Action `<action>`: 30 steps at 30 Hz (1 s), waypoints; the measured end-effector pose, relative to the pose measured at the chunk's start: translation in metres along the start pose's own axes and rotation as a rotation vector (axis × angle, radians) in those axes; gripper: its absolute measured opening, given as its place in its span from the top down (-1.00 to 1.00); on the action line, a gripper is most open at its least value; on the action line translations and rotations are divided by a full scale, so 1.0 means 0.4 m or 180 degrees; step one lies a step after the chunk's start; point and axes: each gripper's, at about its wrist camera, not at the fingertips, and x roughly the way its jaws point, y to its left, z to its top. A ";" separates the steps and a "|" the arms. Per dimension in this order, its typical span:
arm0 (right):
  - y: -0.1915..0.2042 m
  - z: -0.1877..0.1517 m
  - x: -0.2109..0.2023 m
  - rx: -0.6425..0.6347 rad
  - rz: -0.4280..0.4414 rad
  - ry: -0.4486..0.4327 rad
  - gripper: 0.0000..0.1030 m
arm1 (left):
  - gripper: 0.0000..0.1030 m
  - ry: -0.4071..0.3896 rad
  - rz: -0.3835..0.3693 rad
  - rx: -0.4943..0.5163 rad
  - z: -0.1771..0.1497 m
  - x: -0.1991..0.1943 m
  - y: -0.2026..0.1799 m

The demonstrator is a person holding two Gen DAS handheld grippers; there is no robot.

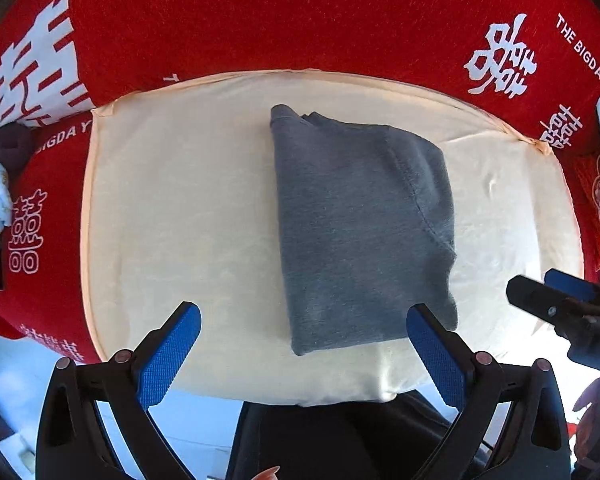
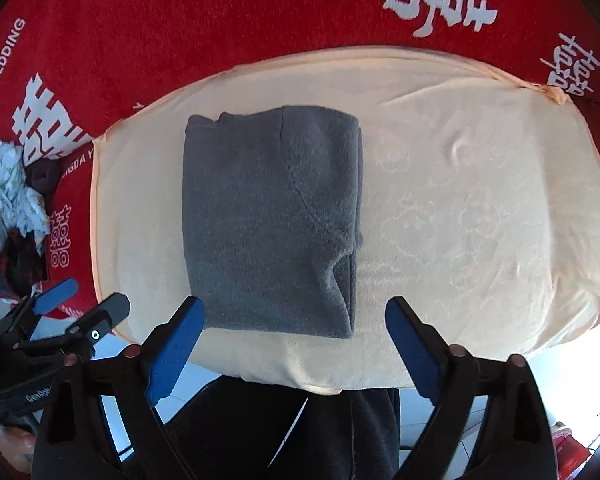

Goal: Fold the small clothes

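Observation:
A grey garment [image 1: 364,224] lies folded into a neat rectangle on a cream cushion [image 1: 180,208]. The right wrist view shows the same grey garment [image 2: 268,224] on the cream cushion [image 2: 460,216]. My left gripper [image 1: 304,336] hangs above the garment's near edge, jaws wide open, nothing between the blue pads. My right gripper [image 2: 296,328] is also above the near edge, open and empty. The right gripper [image 1: 556,292] shows at the right edge of the left wrist view, and the left gripper [image 2: 88,300] shows at the lower left of the right wrist view.
A red cover with white characters [image 1: 260,20] surrounds the cushion. A heap of loose clothes [image 2: 8,184] lies at the left beside it. Below the cushion's near edge are dark trousers [image 2: 300,432] and a pale tiled floor [image 2: 172,392].

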 end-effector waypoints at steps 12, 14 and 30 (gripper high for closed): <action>0.010 0.013 -0.015 0.0035 -0.0214 0.0066 -0.81 | -1.00 -0.0030 0.0131 -0.0139 -0.003 -0.026 0.034; 0.013 0.017 -0.018 0.0014 -0.0242 0.0064 -0.81 | -1.00 -0.0042 0.0161 -0.0150 -0.001 -0.030 0.039; 0.023 0.035 -0.031 -0.0034 -0.0479 0.0020 -0.81 | -1.00 0.0005 0.0209 -0.0061 0.008 -0.042 0.022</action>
